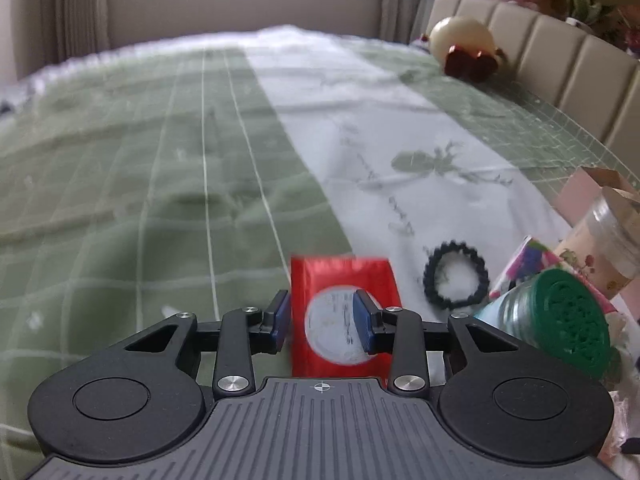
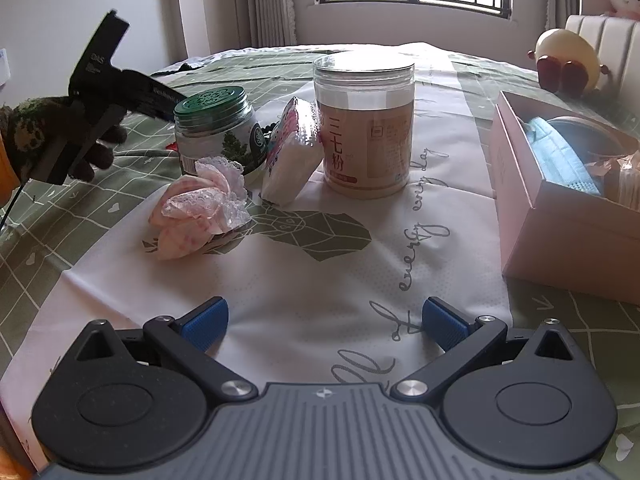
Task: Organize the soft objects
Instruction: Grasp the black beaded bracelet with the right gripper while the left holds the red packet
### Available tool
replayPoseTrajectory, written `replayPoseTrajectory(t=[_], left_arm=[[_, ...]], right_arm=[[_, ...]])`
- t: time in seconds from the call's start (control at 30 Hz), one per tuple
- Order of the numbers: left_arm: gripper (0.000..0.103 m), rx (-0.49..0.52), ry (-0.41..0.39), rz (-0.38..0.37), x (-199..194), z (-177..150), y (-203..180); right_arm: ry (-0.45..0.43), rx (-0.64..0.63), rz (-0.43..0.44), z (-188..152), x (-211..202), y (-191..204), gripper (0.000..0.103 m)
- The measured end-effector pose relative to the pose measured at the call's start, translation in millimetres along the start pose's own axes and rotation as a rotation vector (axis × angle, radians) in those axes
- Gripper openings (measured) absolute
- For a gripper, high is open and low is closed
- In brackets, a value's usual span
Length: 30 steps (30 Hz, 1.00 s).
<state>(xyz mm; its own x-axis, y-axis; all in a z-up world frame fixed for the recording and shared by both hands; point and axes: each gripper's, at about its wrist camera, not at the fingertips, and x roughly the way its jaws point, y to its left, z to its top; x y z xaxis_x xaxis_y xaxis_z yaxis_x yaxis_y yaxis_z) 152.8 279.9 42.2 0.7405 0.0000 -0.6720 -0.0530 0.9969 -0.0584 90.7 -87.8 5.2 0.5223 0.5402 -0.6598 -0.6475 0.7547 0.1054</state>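
Note:
A red foil packet with a white round label faces my left gripper, blurred, on the green bedspread. The packet is wider than the gap between the jaws; the right fingertip overlaps its front and the left one sits at its edge, so neither pad presses on it. A black hair tie lies just right of it. A pink lace cloth and a wrapped pack of white pads lie ahead of my right gripper, which stands wide open over the white sheet with nothing between its fingers.
A green-lidded jar and a tall clear-lidded jar stand mid-bed. An open pink box holding a blue mask sits at the right. A gloved hand holds the left gripper. A cream plush rests by the headboard.

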Motion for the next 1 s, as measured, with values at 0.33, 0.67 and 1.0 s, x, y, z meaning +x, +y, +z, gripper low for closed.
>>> replayPoseTrajectory(t=[0.33,0.67,1.0], left_arm=[[0.036,0.122,-0.015,0.022,27.7,11.2,-24.8],[0.036,0.153,0.006,-0.097,12.2,-15.2,-3.9],[0.035,0.220,-0.052,-0.184,-55.5,-84.6,3.5]], right_arm=[[0.092,-0.044,0.056,49.4,-11.1,3.4,0.087],[0.266,0.046,0.067,270.2,50.3,22.4,0.086],[0.707,0.020,-0.118,270.7,243.0,56.4,0.019]])
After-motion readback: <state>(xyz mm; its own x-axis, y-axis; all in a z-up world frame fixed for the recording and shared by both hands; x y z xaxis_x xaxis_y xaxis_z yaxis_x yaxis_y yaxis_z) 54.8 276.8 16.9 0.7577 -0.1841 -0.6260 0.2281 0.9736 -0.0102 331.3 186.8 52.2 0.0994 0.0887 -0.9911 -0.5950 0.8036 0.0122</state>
